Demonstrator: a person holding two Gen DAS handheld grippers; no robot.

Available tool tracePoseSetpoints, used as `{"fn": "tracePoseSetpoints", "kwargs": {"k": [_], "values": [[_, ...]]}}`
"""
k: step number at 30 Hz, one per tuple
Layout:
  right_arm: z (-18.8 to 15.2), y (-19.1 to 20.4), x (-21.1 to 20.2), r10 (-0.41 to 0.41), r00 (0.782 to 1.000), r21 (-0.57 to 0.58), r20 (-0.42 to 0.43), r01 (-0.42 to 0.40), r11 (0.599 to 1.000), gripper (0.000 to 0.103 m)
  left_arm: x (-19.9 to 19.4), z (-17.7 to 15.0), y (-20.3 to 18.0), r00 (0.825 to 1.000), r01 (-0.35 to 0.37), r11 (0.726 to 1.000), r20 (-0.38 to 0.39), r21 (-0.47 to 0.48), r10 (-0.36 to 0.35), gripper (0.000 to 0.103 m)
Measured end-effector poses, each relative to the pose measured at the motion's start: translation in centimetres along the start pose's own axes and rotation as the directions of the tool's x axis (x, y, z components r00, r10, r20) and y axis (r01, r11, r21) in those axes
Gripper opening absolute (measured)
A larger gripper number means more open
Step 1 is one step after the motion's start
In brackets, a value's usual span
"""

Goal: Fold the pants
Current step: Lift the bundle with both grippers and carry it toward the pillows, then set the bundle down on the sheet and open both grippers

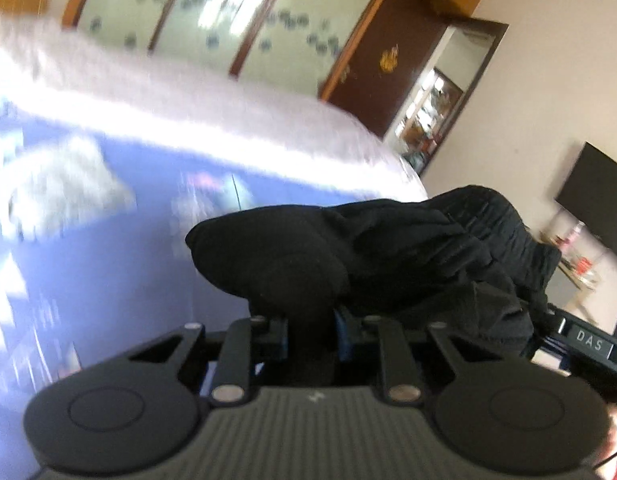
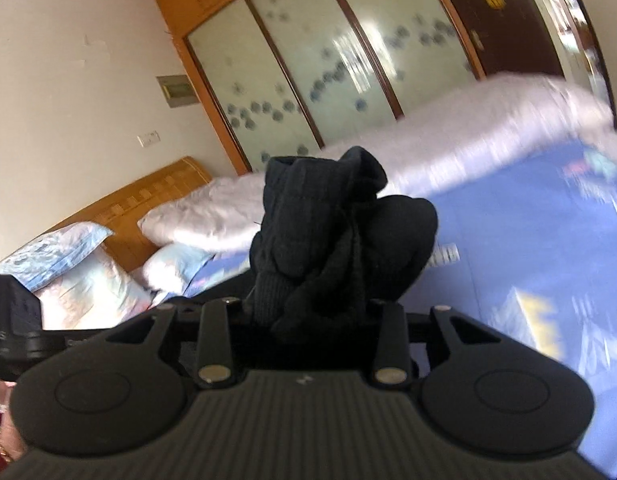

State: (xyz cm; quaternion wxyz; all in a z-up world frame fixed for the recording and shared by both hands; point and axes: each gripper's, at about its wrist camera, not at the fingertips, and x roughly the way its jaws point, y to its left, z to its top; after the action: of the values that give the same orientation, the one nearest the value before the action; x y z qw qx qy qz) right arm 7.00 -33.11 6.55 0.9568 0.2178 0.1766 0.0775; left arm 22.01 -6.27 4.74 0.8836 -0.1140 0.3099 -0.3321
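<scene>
Nearest the lens in the left wrist view, the left gripper (image 1: 308,320) is being seen narrowed onto a bunch of black pants (image 1: 388,248), its fingertips swallowed by the cloth so that the pads themselves cannot be made out. Gathered fabric with a ribbed waistband is being held raised above the blue bedsheet (image 1: 128,280), draping off to the right, where it is being cut off behind a black device edge. Much of the bed is being smeared by motion blur; a grey patch (image 1: 68,192) lying at far left on the sheet cannot be identified.

From the right wrist view, the right gripper (image 2: 308,312) is being seen partly closed on another thick wad of the pants (image 2: 336,240), the fingers again being hidden under the knit folds. Behind the wad, a white quilt (image 2: 448,148) is being blurred along the far side of the bed, with pillows (image 2: 68,260) lying at near left beside the wooden headboard (image 2: 156,192). Frosted wardrobe doors (image 2: 328,60) are standing beyond.
</scene>
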Motion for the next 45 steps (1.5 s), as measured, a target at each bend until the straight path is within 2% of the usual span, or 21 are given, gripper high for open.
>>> {"fn": "tracePoseSetpoints", "kwargs": {"k": [3, 5, 7, 9, 11, 12, 13, 14, 15, 16, 19, 22, 24, 26, 28, 29, 30, 33, 38, 42, 45], "values": [[1.7, -1.6, 6.1, -0.028, 0.999, -0.023, 0.018, 0.028, 0.999, 0.039, 4.5, 3.0, 1.4, 0.998, -0.055, 0.998, 0.029, 0.024, 0.055, 0.019], [1.4, -3.0, 10.0, -0.061, 0.998, -0.034, 0.015, 0.061, 0.998, 0.039, 8.7, 4.0, 2.7, 0.995, -0.095, 0.995, 0.027, 0.038, 0.094, 0.019], [0.4, -5.6, 14.7, -0.106, 0.994, 0.012, -0.014, 0.106, 0.994, 0.041, 13.0, 3.9, 4.1, 0.991, -0.131, 0.99, 0.023, 0.05, 0.13, 0.019], [-1.3, -7.6, 18.6, -0.181, 0.981, 0.063, -0.069, 0.185, 0.981, 0.044, 17.4, 2.7, 6.0, 0.983, -0.184, 0.982, 0.002, 0.048, 0.184, 0.021], [-3.8, -9.8, 22.6, -0.274, 0.946, 0.079, -0.176, 0.291, 0.954, 0.052, 21.5, 0.9, 8.3, 0.957, -0.275, 0.961, -0.089, 0.018, 0.275, 0.021], [-4.9, -10.7, 24.0, -0.324, 0.914, 0.076, -0.245, 0.351, 0.933, 0.055, 22.8, -0.2, 9.4, 0.939, -0.315, 0.949, -0.149, -0.014, 0.309, 0.022], [-5.6, -11.5, 24.6, -0.377, 0.876, 0.083, -0.3, 0.418, 0.905, 0.063, 22.7, -1.1, 10.0, 0.937, -0.323, 0.946, -0.152, -0.043, 0.313, 0.026], [-5.9, -12.1, 23.9, -0.371, 0.879, 0.123, -0.3, 0.422, 0.898, 0.064, 21.7, -1.8, 10.0, 0.948, -0.302, 0.951, -0.12, -0.061, 0.293, 0.027], [-5.9, -12.6, 22.7, -0.341, 0.898, 0.171, -0.279, 0.396, 0.902, 0.064, 20.7, -2.0, 9.5, 0.951, -0.298, 0.953, -0.105, -0.048, 0.292, 0.027], [-5.8, -12.7, 21.1, -0.326, 0.907, 0.2, -0.265, 0.383, 0.902, 0.064, 19.5, -2.3, 8.8, 0.948, -0.308, 0.951, -0.095, -0.03, 0.304, 0.027], [-5.4, -11.2, 16.0, -0.352, 0.899, 0.172, -0.259, 0.402, 0.9, 0.066, 14.2, -2.8, 6.8, 0.948, -0.314, 0.949, -0.059, -0.022, 0.312, 0.03], [-5.8, -8.2, 11.2, -0.352, 0.884, 0.096, -0.308, 0.397, 0.913, 0.068, 9.0, -3.7, 4.1, 0.942, -0.33, 0.944, -0.07, -0.008, 0.328, 0.041], [-6.7, -5.6, 7.5, -0.34, 0.879, 0.045, -0.334, 0.375, 0.926, 0.073, 5.2, -5.1, 1.9, 0.934, -0.348, 0.937, -0.076, 0.027, 0.349, 0.054], [-8.0, -2.8, 4.9, -0.358, 0.867, -0.017, -0.346, 0.375, 0.927, 0.087, 1.4, -7.1, 0.1, 0.927, -0.36, 0.932, -0.094, 0.05, 0.363, 0.062], [-9.4, -0.1, 2.4, -0.363, 0.865, -0.06, -0.346, 0.365, 0.929, 0.09, -2.0, -8.8, -1.3, 0.923, -0.362, 0.929, -0.111, 0.079, 0.369, 0.067], [-10.0, 0.7, 1.3, -0.369, 0.861, -0.067, -0.35, 0.37, 0.927, 0.092, -3.4, -9.8, -2.0, 0.917, -0.373, 0.923, -0.113, 0.096, 0.382, 0.075], [-10.4, 1.3, 1.0, -0.375, 0.855, -0.07, -0.358, 0.376, 0.924, 0.094, -4.9, -10.9, -2.8, 0.91, -0.389, 0.914, -0.111, 0.111, 0.4, 0.082], [-11.8, 3.0, -0.6, -0.392, 0.84, -0.07, -0.374, 0.396, 0.915, 0.102, -8.3, -13.1, -3.9, 0.903, -0.402, 0.906, -0.108, 0.131, 0.416, 0.091], [-14.0, 6.6, -4.4, -0.451, 0.839, -0.142, -0.305, 0.428, 0.892, 0.103, -12.4, -15.3, -4.9, 0.898, -0.42, 0.896, -0.078, 0.143, 0.434, 0.101], [-15.7, 8.7, -5.7, -0.479, 0.832, -0.219, -0.281, 0.43, 0.876, 0.103, -15.1, -16.8, -5.1, 0.9, -0.421, 0.901, -0.078, 0.108, 0.429, 0.103], [-16.7, 10.1, -6.3, -0.486, 0.828, -0.253, -0.281, 0.424, 0.869, 0.103, -16.2, -17.6, -5.0, 0.894, -0.432, 0.896, -0.082, 0.103, 0.44, 0.103]]}}
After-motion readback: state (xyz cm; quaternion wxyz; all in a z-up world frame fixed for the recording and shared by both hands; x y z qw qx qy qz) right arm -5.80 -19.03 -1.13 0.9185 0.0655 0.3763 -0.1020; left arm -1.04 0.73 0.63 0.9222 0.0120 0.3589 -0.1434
